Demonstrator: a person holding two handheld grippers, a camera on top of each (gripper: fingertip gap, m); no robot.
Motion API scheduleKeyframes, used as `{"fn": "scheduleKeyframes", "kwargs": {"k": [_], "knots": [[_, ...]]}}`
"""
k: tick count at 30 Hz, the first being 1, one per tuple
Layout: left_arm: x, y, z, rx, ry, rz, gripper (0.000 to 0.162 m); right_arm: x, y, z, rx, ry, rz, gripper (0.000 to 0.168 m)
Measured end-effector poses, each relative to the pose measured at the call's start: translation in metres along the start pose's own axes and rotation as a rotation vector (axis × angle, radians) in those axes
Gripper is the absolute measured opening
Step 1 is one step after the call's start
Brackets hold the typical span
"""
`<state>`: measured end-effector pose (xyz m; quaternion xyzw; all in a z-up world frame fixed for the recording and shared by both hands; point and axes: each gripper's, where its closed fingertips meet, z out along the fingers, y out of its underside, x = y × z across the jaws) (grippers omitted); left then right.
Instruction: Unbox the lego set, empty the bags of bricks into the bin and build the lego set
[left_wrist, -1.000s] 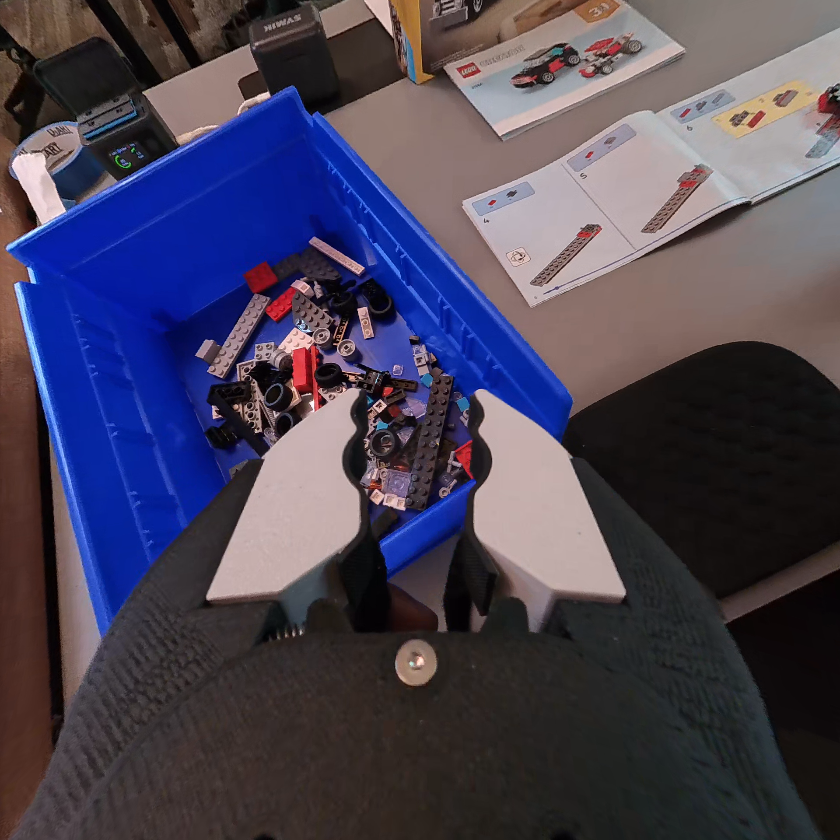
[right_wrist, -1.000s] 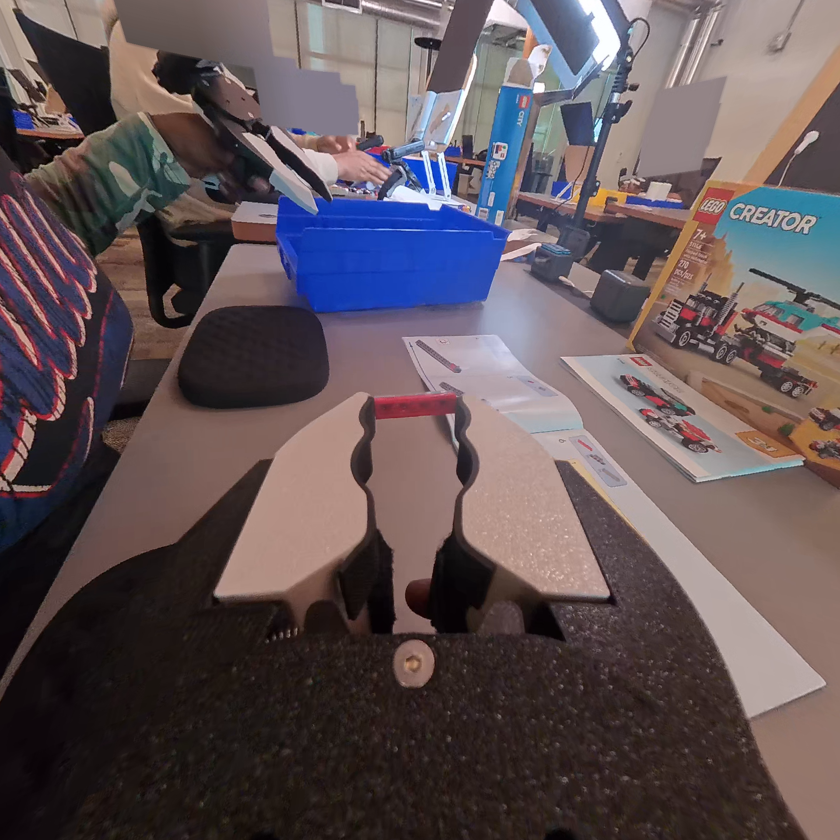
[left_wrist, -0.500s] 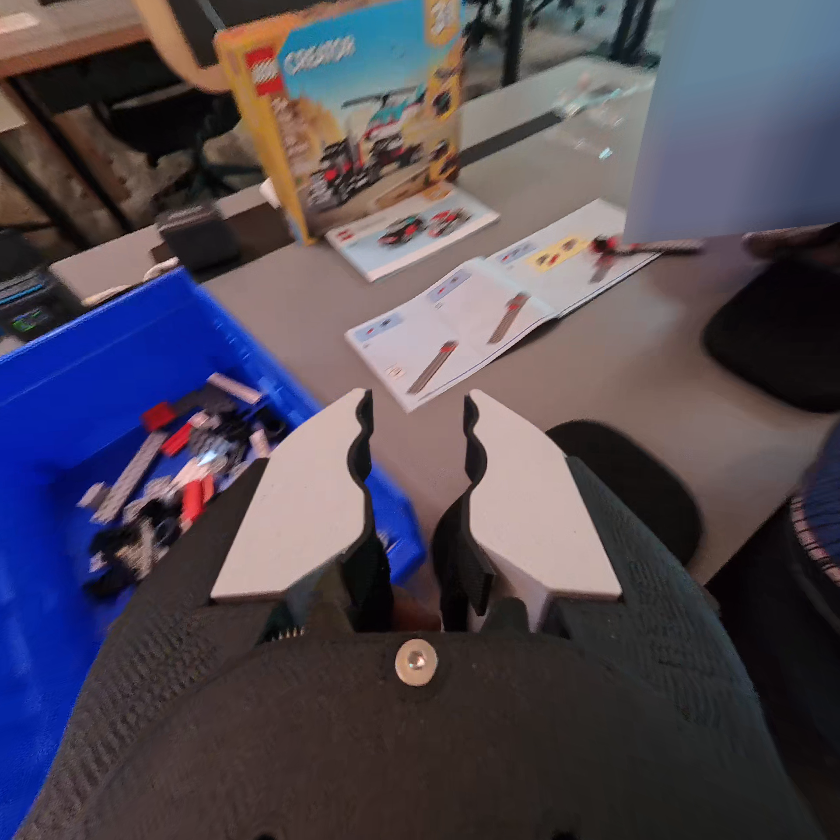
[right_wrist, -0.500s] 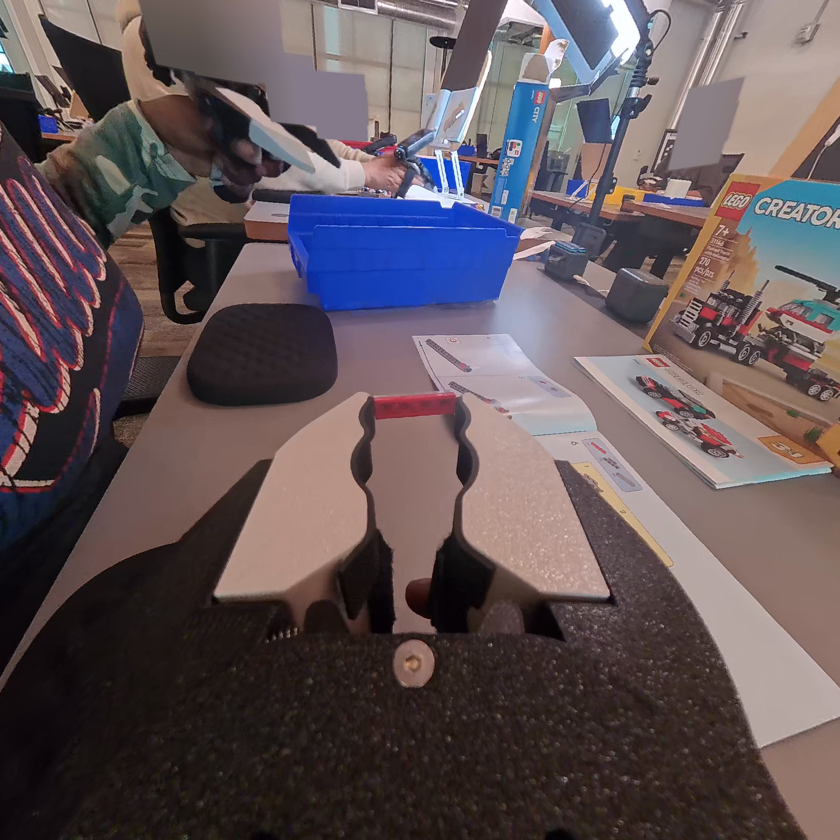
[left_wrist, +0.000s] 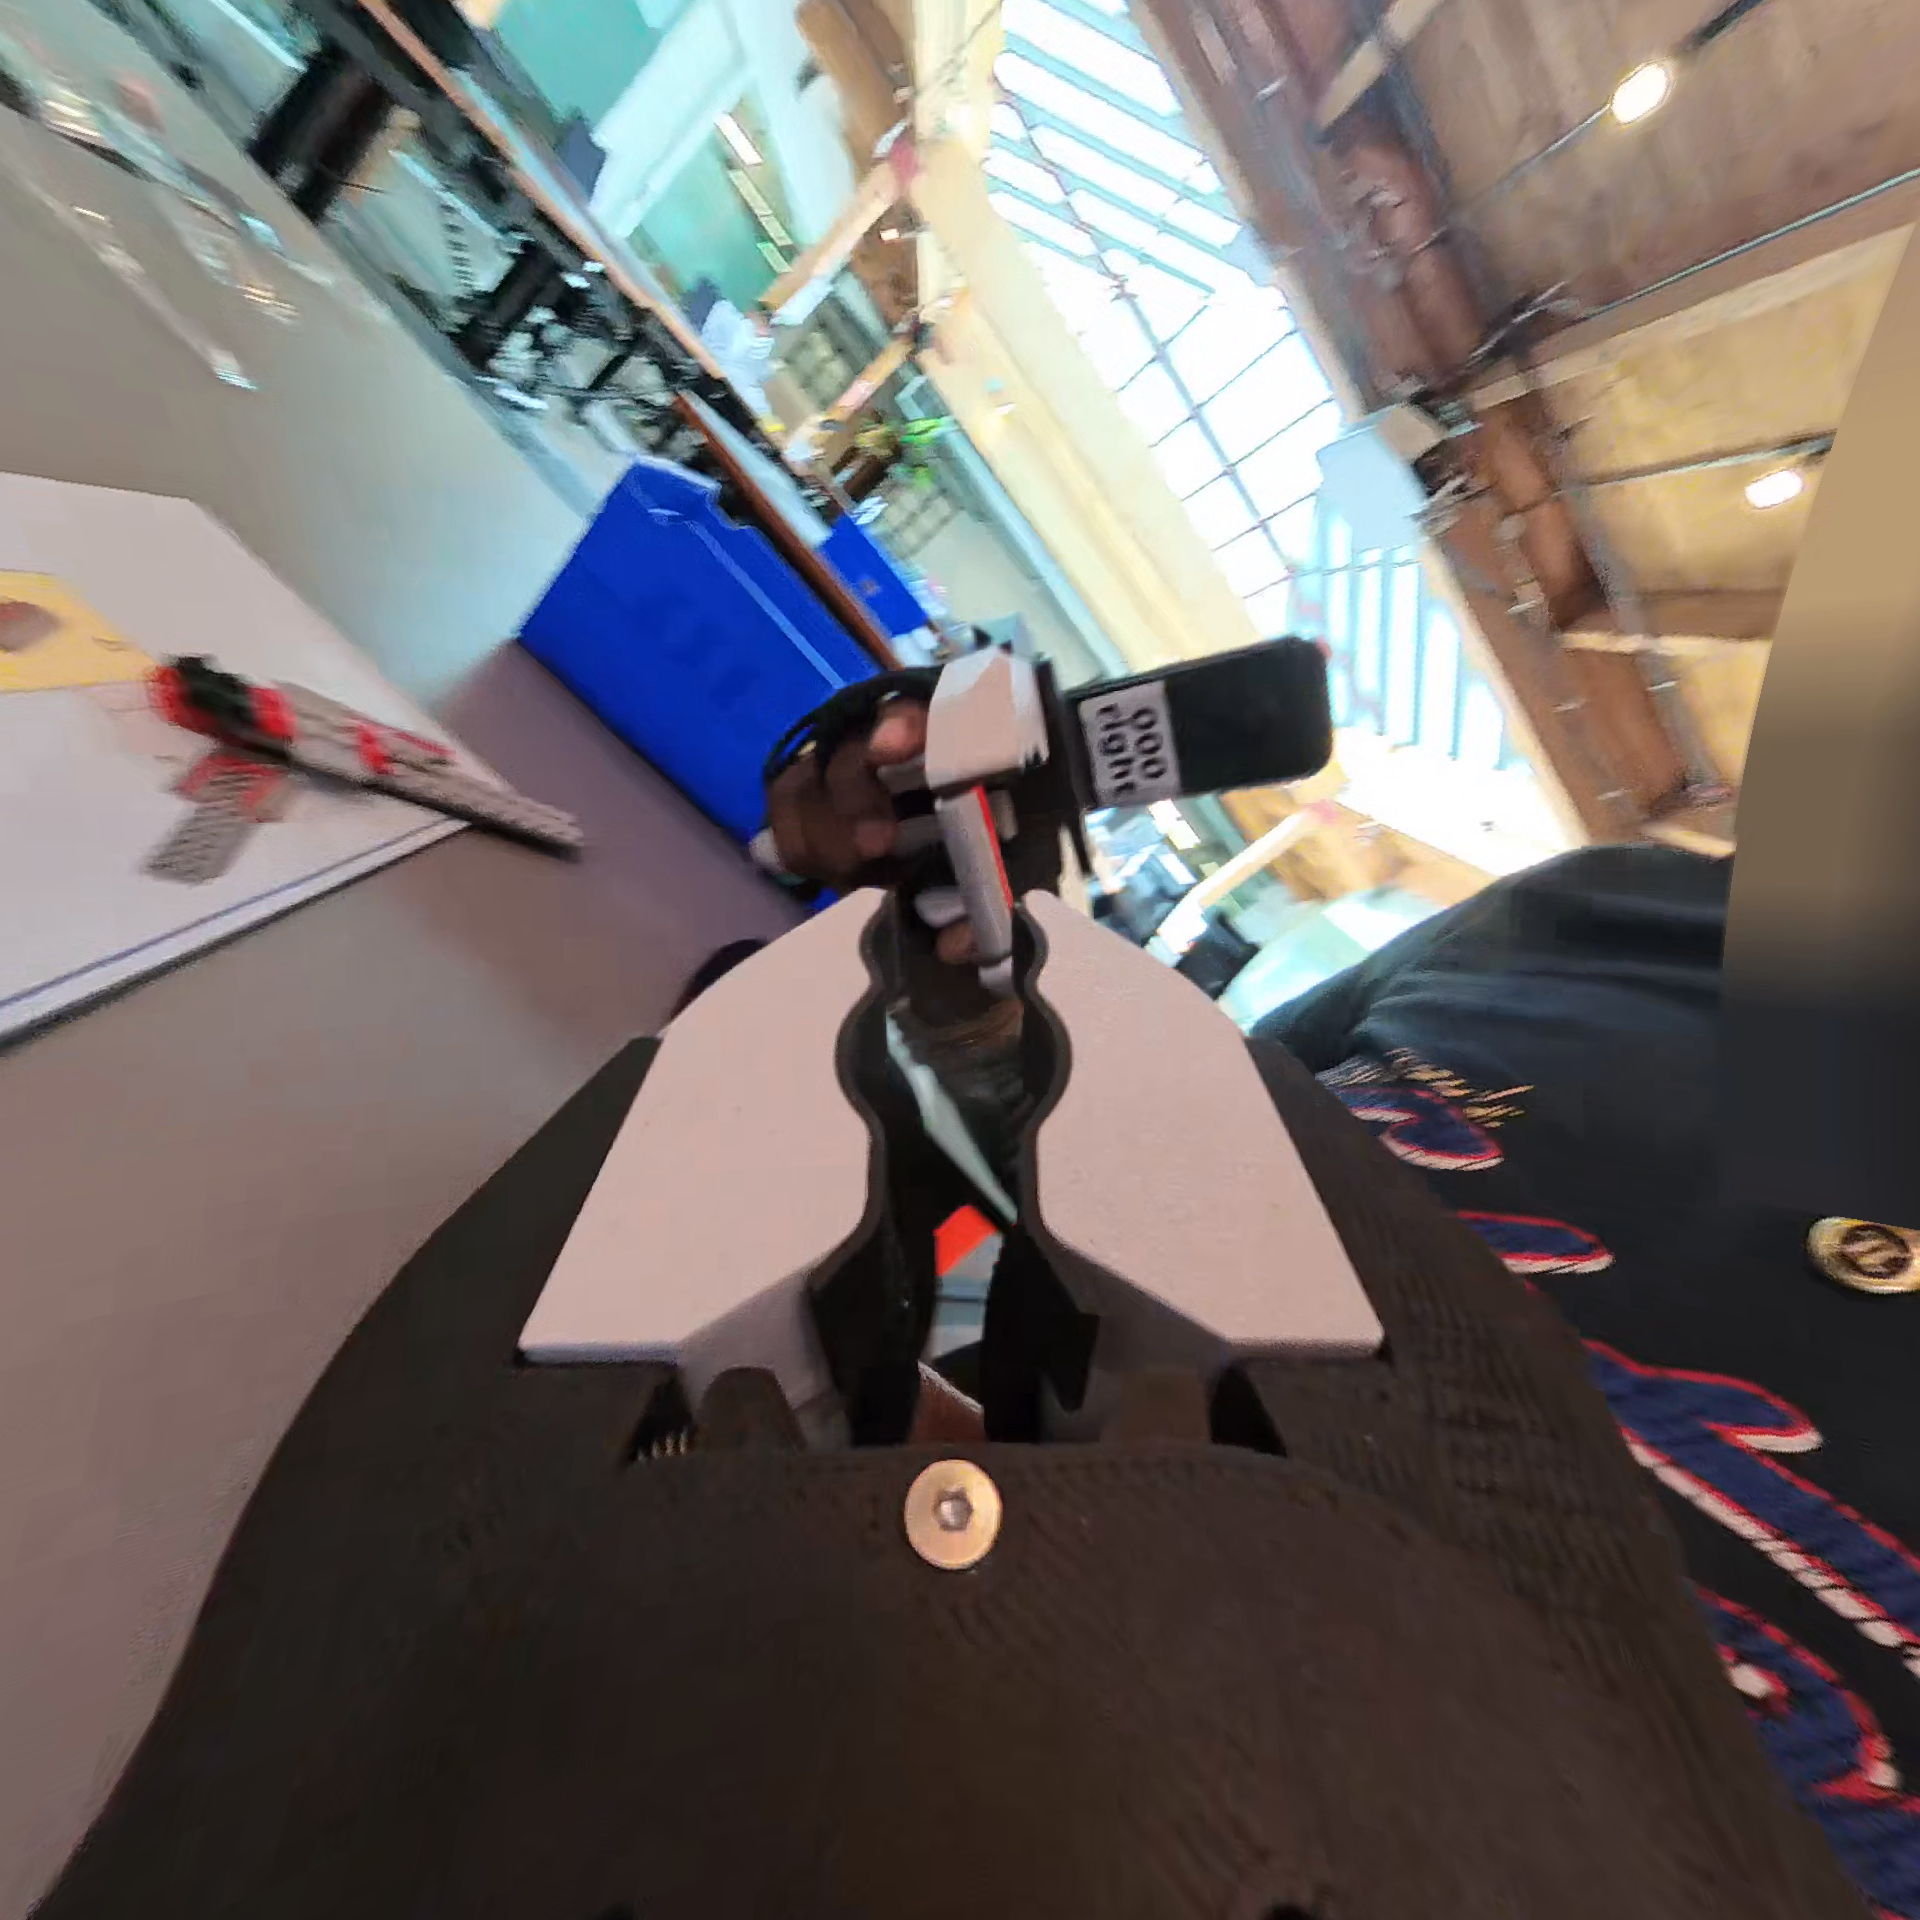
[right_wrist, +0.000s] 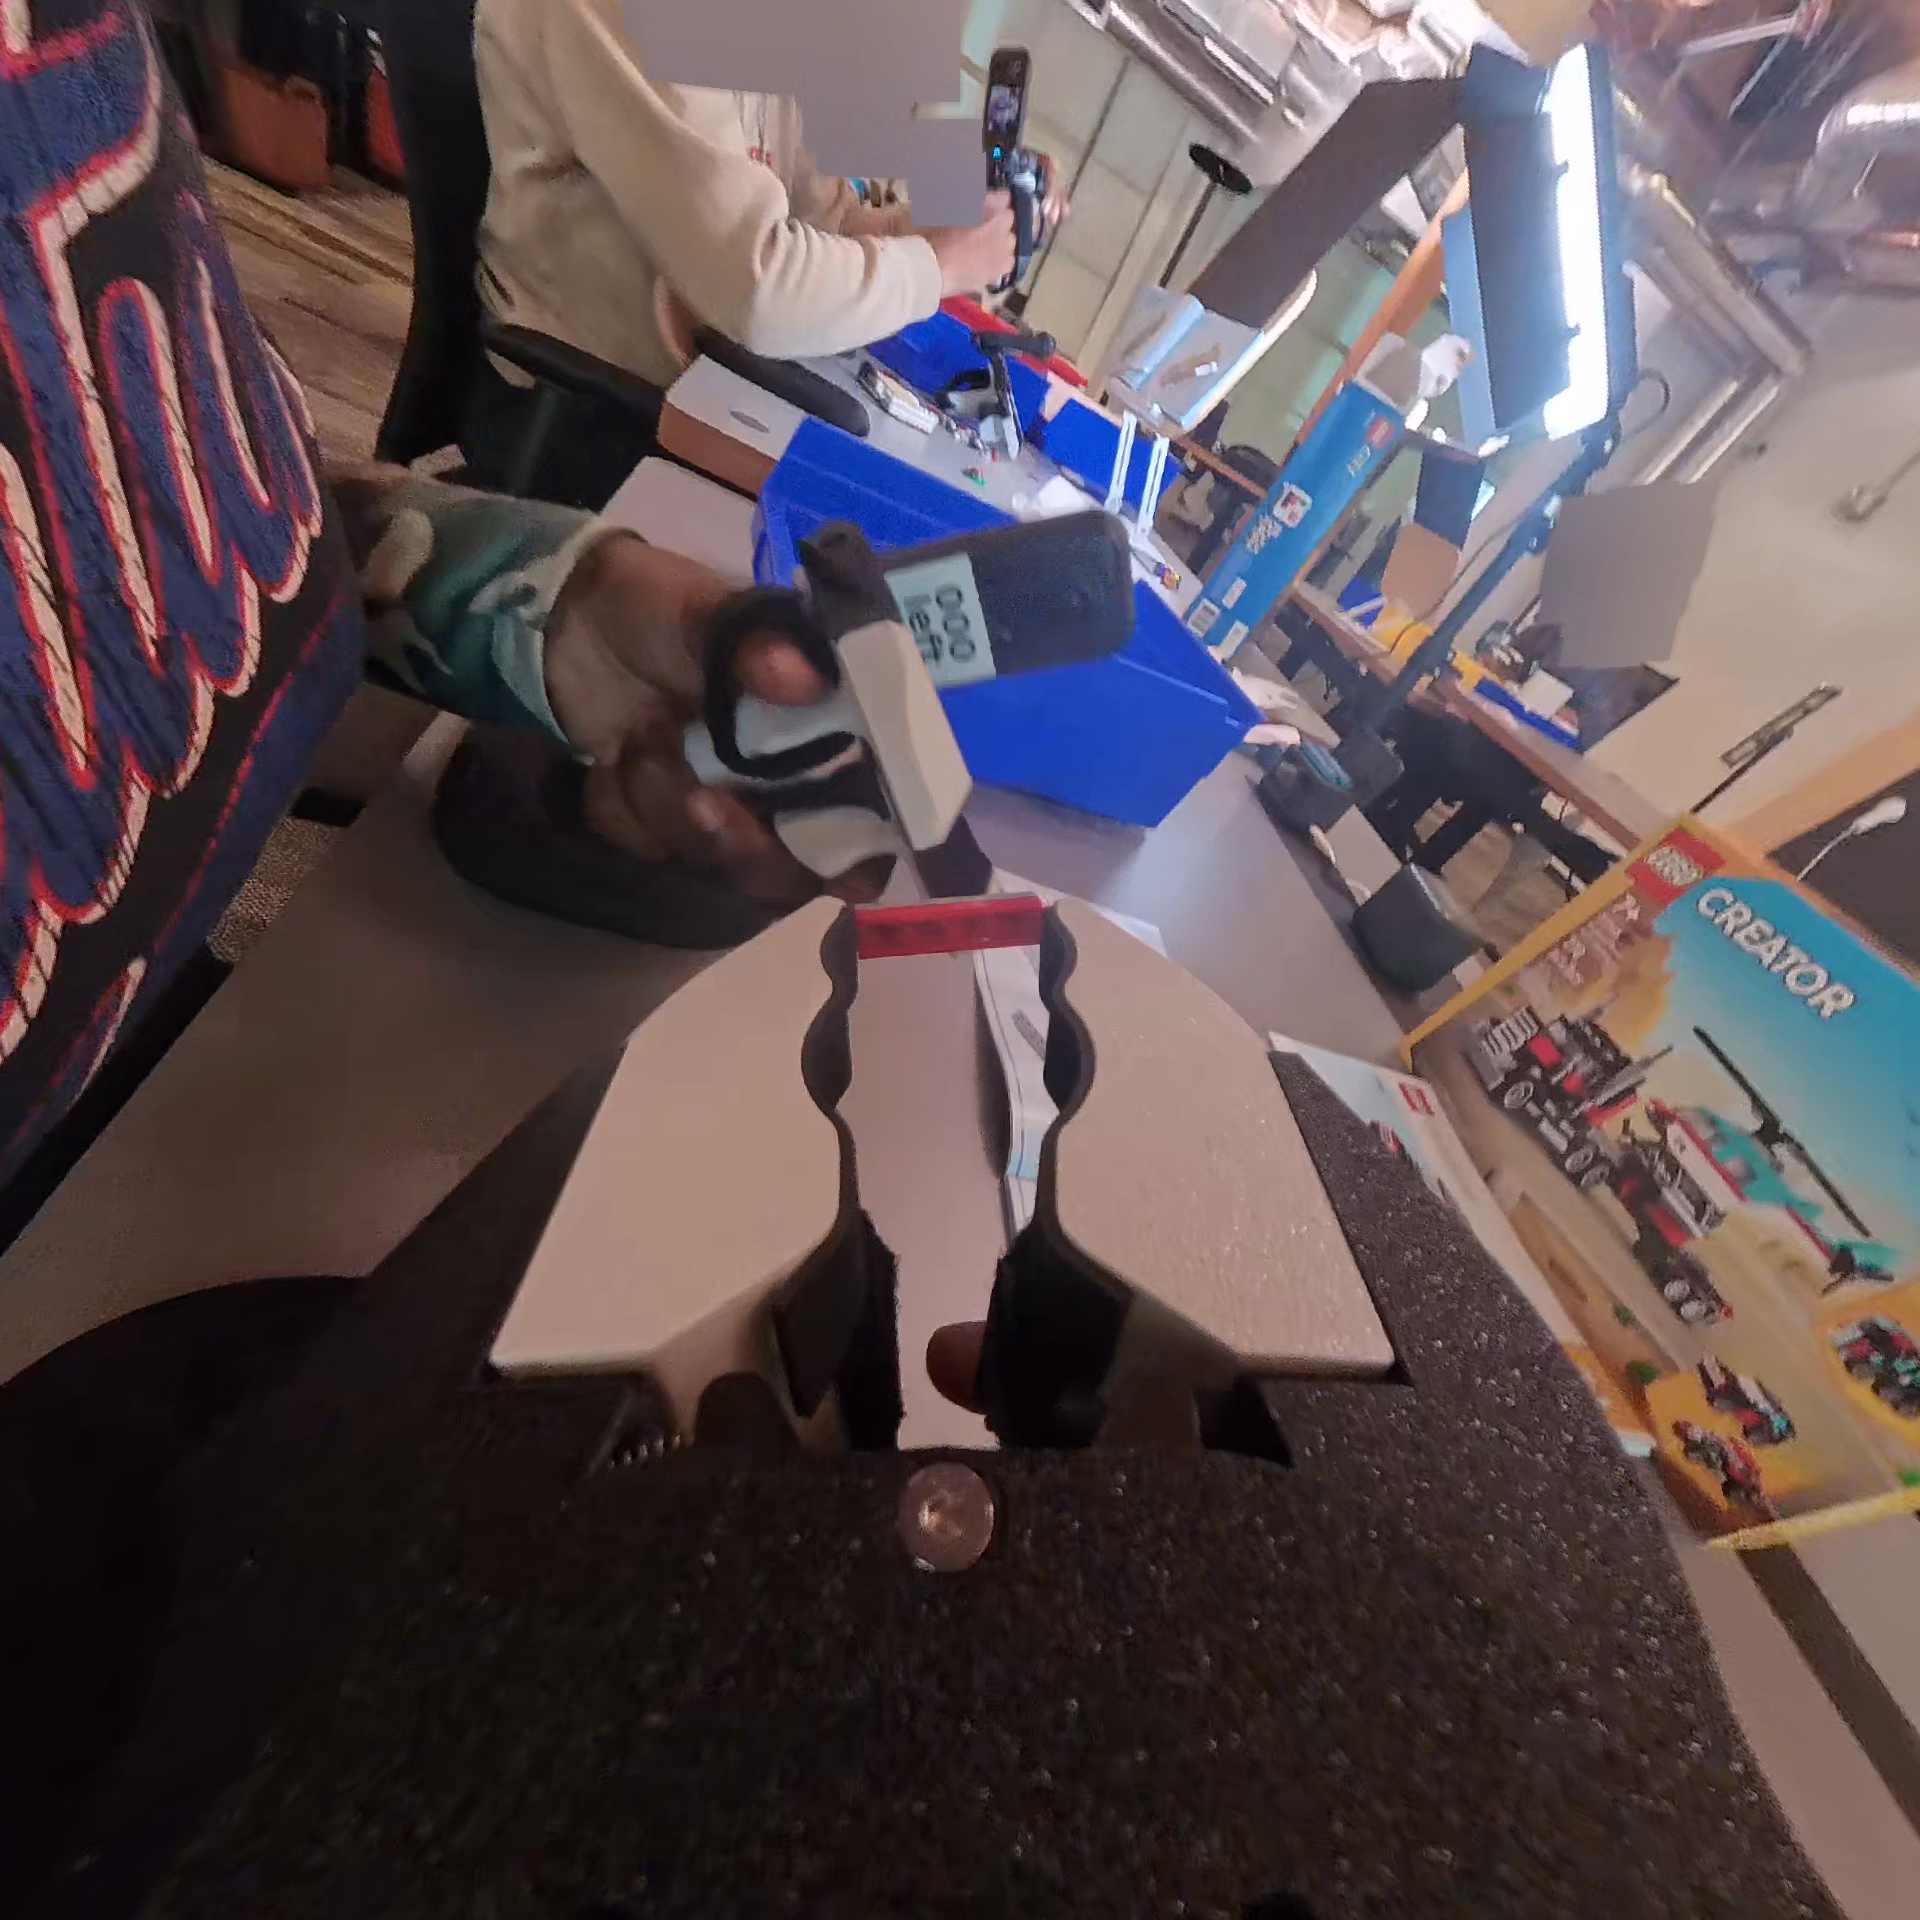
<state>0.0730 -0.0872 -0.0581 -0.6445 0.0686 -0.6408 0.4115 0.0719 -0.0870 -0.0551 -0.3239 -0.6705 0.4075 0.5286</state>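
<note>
My right gripper (right_wrist: 948, 925) is shut on a small red brick (right_wrist: 948, 927), held crosswise at its fingertips above the grey table (right_wrist: 312, 1091). My left gripper (left_wrist: 958, 914) is open and empty, its jaws a narrow gap apart. It points at the right gripper (left_wrist: 982, 831), which a hand holds just ahead. In the right wrist view the left gripper (right_wrist: 940, 857) hangs just behind the red brick. A partly built grey and red strip (left_wrist: 312, 727) lies on the open instruction booklet (left_wrist: 125, 862).
A blue bin (right_wrist: 1081, 717) stands farther back on the table, and a black pad (right_wrist: 582, 873) lies near its left edge. The set's box (right_wrist: 1714, 1143) stands at the right with a booklet (right_wrist: 1392, 1122) before it. A person works at another table behind. Less than 4 cm separates the two grippers' tips.
My left gripper swung away from the bin of bricks to the right and now faces the right gripper, its jaws narrower. The right gripper rose and tilted, still holding the red brick.
</note>
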Motion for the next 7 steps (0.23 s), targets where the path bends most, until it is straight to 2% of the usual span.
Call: {"fn": "scheduleKeyframes", "kwargs": {"k": [2, 7], "knots": [[0.008, -0.002, 0.007, 0.014, 0.081, -0.046, 0.020, -0.001, -0.005, 0.000, 0.022, -0.001, -0.011, 0.034], [0.016, 0.005, 0.017, -0.015, 0.159, -0.082, 0.014, -0.004, -0.010, 0.000, 0.059, -0.014, -0.023, 0.034]]}}
